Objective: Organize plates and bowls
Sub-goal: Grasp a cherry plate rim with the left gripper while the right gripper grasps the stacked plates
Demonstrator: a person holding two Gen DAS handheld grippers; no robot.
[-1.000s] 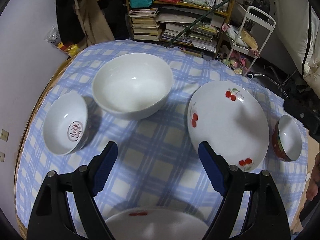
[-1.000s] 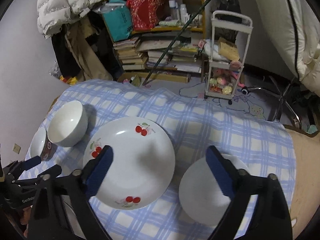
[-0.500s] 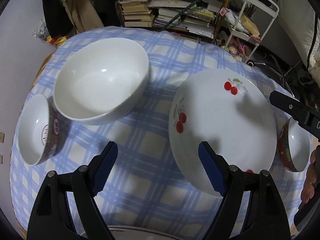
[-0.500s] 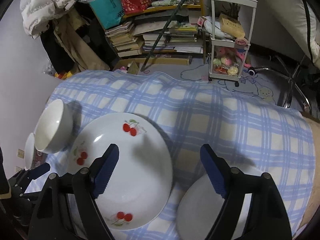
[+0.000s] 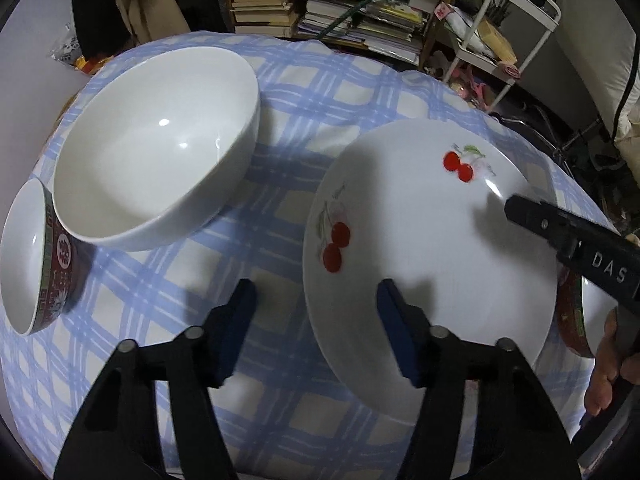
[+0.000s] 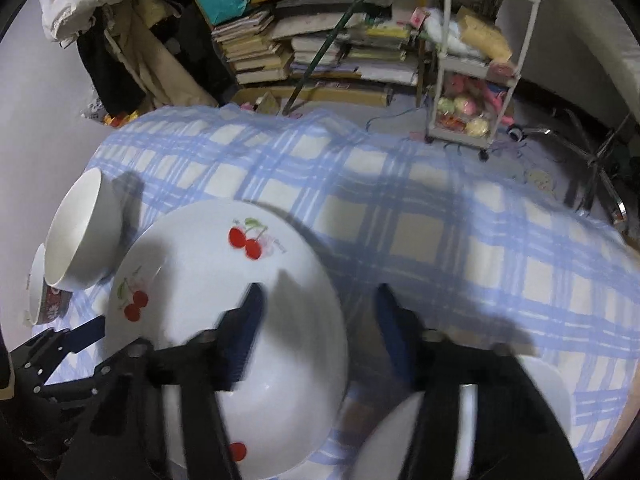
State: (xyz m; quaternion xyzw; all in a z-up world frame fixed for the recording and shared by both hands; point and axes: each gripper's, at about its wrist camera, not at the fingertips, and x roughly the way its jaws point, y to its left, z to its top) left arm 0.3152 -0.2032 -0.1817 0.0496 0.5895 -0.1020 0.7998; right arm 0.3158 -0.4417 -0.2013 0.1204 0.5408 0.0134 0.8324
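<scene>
Both tools have closed in on the large white cherry-printed ceramic plate (image 5: 432, 240) since a second ago: the views now sit lower and nearer to it, and the jaws stand less far apart than they did.

The left tool (image 5: 316, 328) hangs with its blue pads parted to a medium gap, nothing between them; the plate's near-left rim lies between the two pads in the left wrist view, the right pad over the plate and the left pad over the blue-and-cream checked cloth (image 5: 280, 216) on the tabletop. The right tool (image 6: 320, 328) is likewise parted and empty, straddling the plate's right edge, with its left pad above the plate and its right pad above the cloth.

Nothing looks sorted yet. The plate lies flat in the middle of the tabletop. A big plain white ceramic bowl (image 5: 156, 168) stands apart to its left, with a small red-patterned bowl (image 5: 36, 256) touching or just beside that bowl's far side. Another small red-rimmed bowl (image 5: 576, 320) sits just right of the plate, partly hidden by the right tool's arm. A further white dish (image 6: 460, 432) shows under the right tool, blurred. Every stacking or grouping step seems still to be done, and the plate looks like the first piece to be taken.
</scene>
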